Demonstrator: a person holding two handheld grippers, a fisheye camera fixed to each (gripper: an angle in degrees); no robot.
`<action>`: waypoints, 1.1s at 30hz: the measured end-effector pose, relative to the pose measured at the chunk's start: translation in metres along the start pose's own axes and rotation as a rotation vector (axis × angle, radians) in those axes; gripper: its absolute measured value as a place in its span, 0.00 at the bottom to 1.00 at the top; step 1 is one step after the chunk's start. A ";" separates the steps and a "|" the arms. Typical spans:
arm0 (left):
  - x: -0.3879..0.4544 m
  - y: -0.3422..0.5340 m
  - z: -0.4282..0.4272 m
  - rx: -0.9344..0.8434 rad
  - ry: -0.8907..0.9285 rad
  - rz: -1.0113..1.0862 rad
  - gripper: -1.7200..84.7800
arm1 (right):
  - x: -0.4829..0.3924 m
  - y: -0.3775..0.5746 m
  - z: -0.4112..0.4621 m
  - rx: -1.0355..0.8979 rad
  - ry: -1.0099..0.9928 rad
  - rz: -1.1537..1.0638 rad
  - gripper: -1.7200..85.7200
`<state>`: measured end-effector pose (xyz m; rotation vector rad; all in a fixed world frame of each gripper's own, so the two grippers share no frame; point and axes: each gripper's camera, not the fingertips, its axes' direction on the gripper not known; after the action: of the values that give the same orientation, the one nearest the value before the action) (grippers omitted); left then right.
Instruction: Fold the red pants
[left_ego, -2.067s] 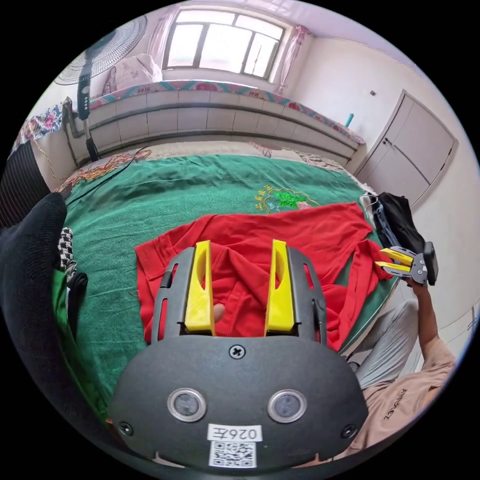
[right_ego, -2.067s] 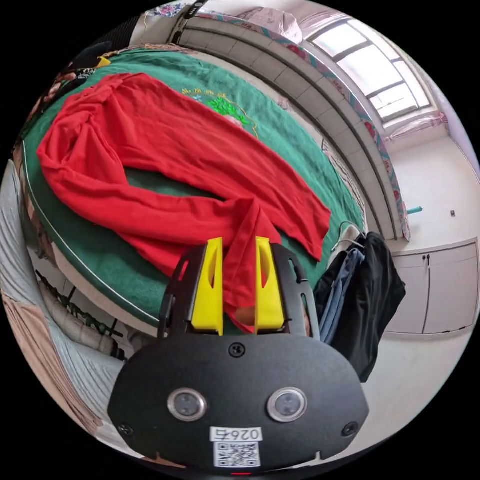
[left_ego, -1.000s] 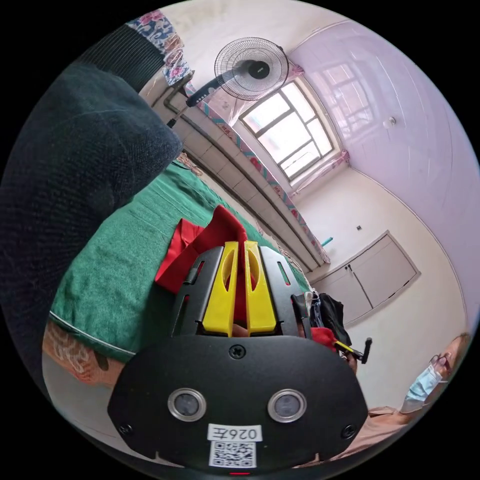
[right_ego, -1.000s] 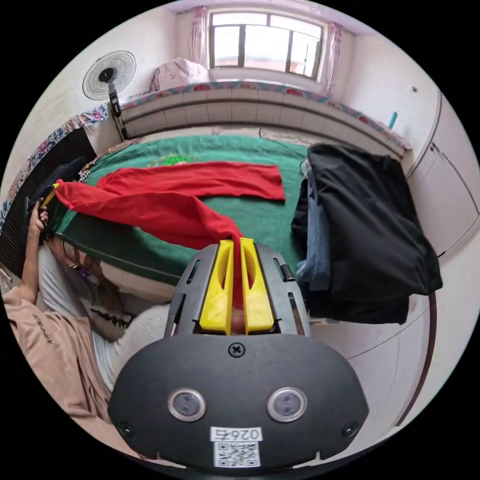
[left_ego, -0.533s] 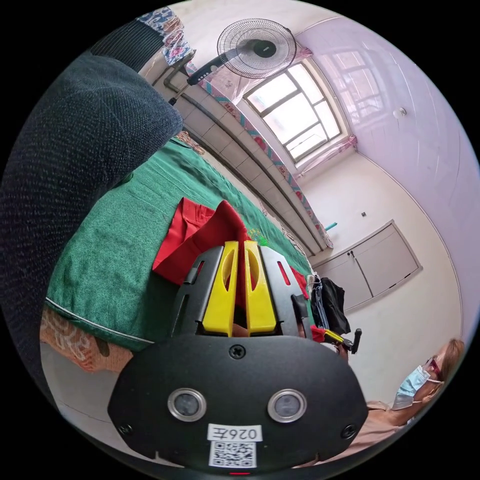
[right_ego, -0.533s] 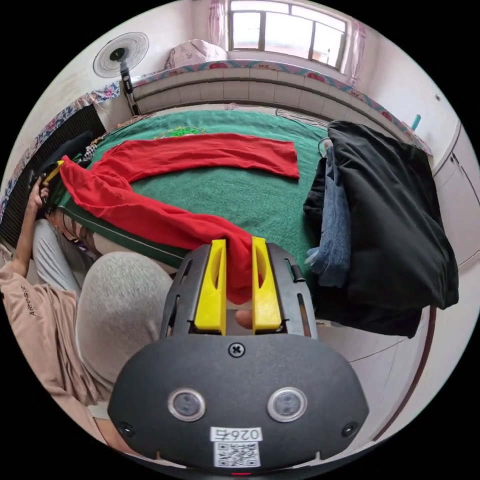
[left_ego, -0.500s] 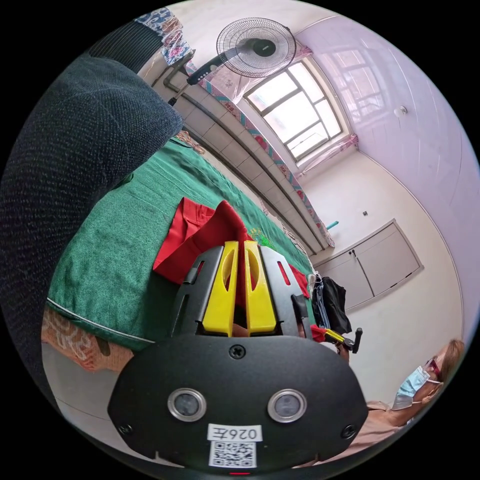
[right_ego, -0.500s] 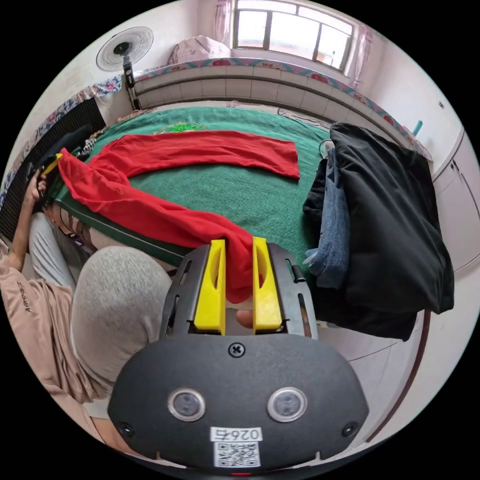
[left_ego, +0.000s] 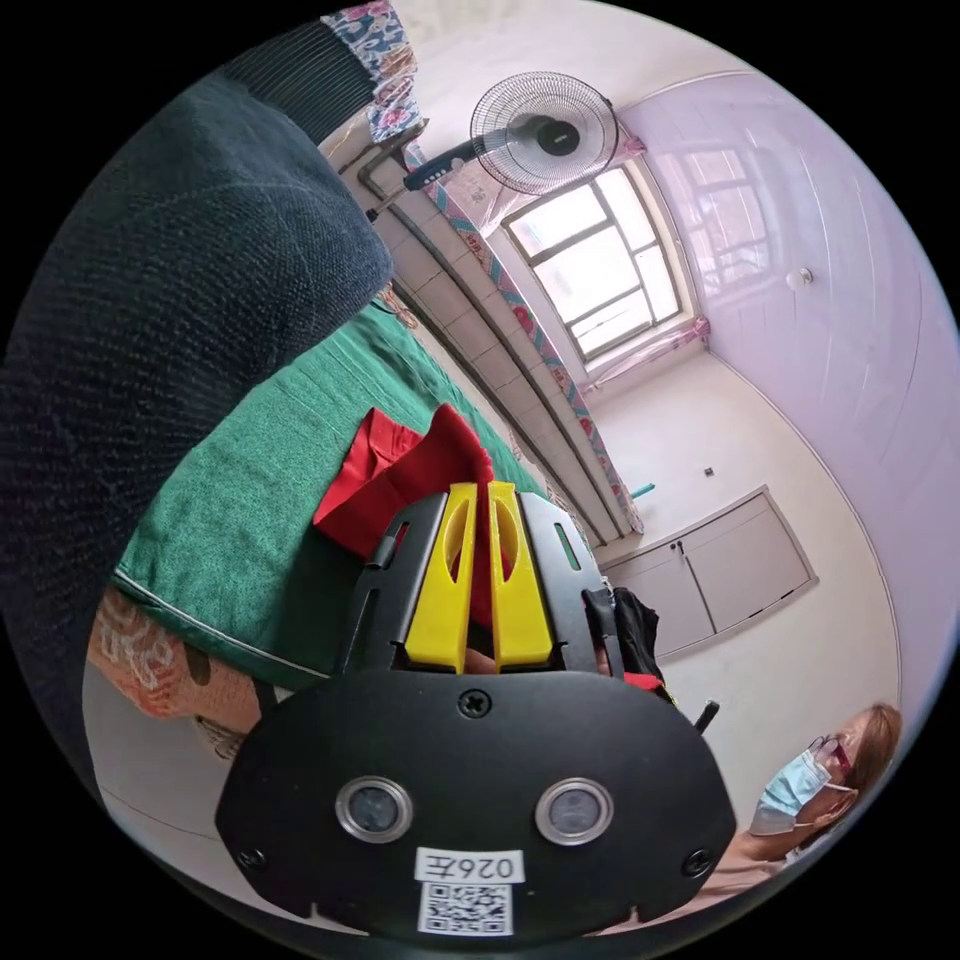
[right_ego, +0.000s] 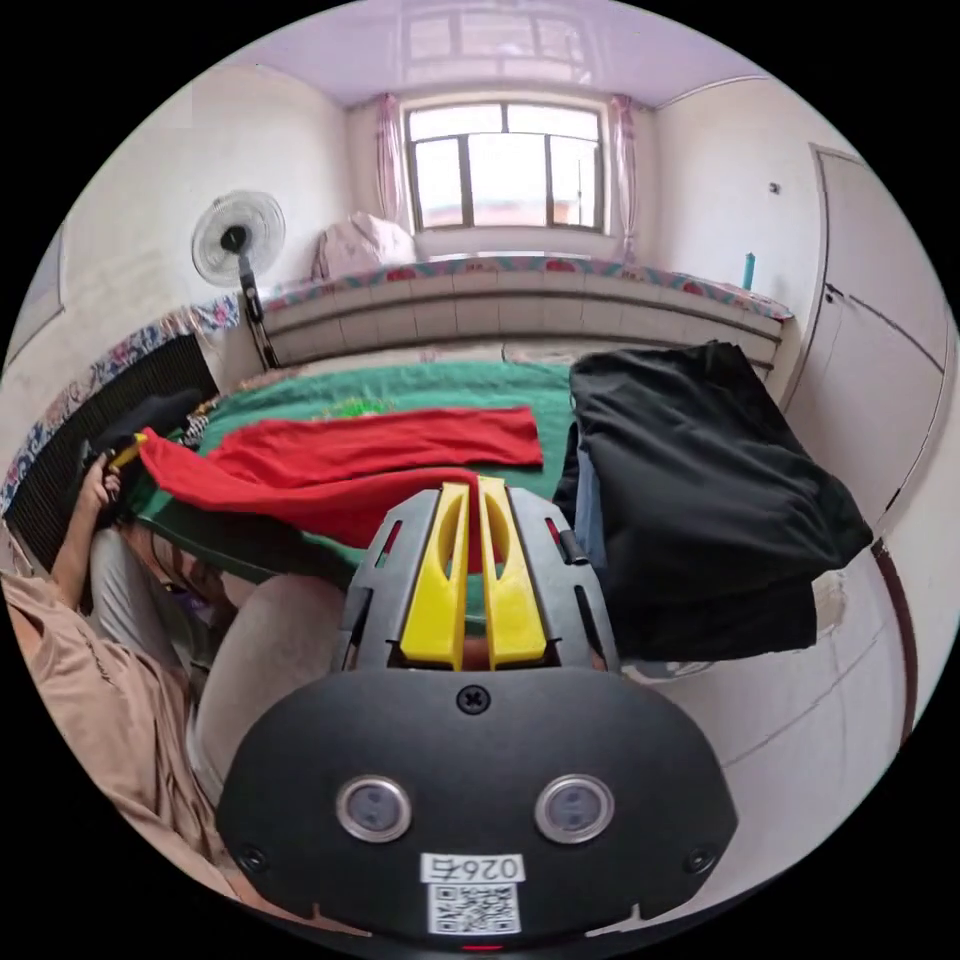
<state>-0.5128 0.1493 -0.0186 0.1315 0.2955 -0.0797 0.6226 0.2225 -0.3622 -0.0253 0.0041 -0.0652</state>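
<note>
Red pants (right_ego: 360, 455) lie partly on the green bed cover (right_ego: 420, 385): one leg rests flat across the middle of the bed, its hem near the bed's right side beside a black garment (right_ego: 690, 480), while the other leg is raised off the near edge and stretched between the two grippers. In the right gripper view, the right gripper (right_ego: 474, 520) has its yellow jaws nearly together with red fabric clamped between them, at the end of the lifted leg, just off the near edge of the bed. Far along that edge, by the bed's left corner, the left gripper (right_ego: 128, 452) shows small in the person's hand (right_ego: 100, 490), the forearm rising from a tan sleeve (right_ego: 70, 650) and the pants' other end meeting its jaws. In the left gripper view, the left gripper (left_ego: 478, 545) is closed to a narrow slit on a red fold that rises from the cover (left_ego: 240, 500) near the bed's corner. A dark knit mass (left_ego: 150, 330) looms close beside it. A standing fan (right_ego: 238, 245) stands past the bed's far left corner, below a window (right_ego: 505, 165).
</note>
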 end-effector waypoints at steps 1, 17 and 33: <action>0.000 0.000 -0.003 0.013 0.011 -0.008 0.02 | 0.002 0.000 -0.002 0.031 -0.015 0.015 0.00; 0.049 -0.134 0.089 -0.078 -0.108 -0.046 0.02 | -0.028 -0.219 0.246 -0.207 0.245 -0.083 0.00; 0.047 -0.295 0.161 -0.232 -0.174 -0.220 0.13 | -0.003 -0.341 0.537 -0.690 0.217 -0.041 0.11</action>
<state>-0.4512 -0.1679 0.0852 -0.1388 0.1427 -0.2721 0.5998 -0.1043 0.1835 -0.7077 0.2430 -0.1051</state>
